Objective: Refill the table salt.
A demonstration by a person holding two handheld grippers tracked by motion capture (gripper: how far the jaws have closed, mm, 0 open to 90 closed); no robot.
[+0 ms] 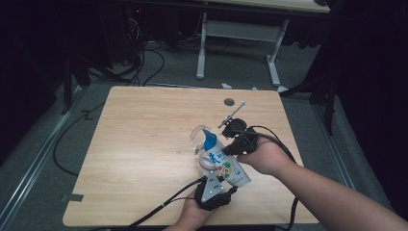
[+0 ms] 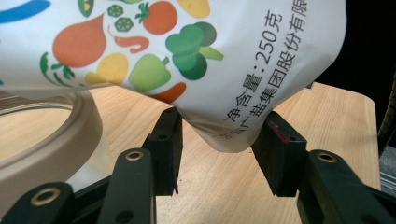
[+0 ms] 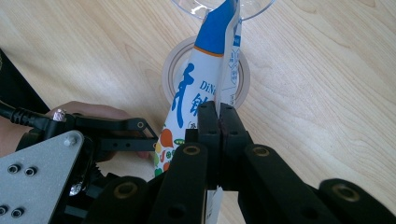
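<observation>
The salt bag [image 1: 226, 166] is held tilted above the table [image 1: 144, 144], its blue top at the glass cup [image 1: 198, 137]. Its edge is pinched by the right gripper [image 3: 219, 116]. Its bottom is clamped between the left gripper [image 2: 219, 144] jaws, beside a tape roll [image 2: 56, 140].

Wooden table [image 1: 144, 144], desk legs [image 1: 201, 48] behind

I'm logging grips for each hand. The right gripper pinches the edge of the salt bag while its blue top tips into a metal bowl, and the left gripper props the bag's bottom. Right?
Not quite: the bowl is clear and see-through, not metal, as the high view shows. The rest stands: the right gripper pinches the edge of the salt bag while its blue top tips into the bowl, and the left gripper props the bag's bottom.
</observation>
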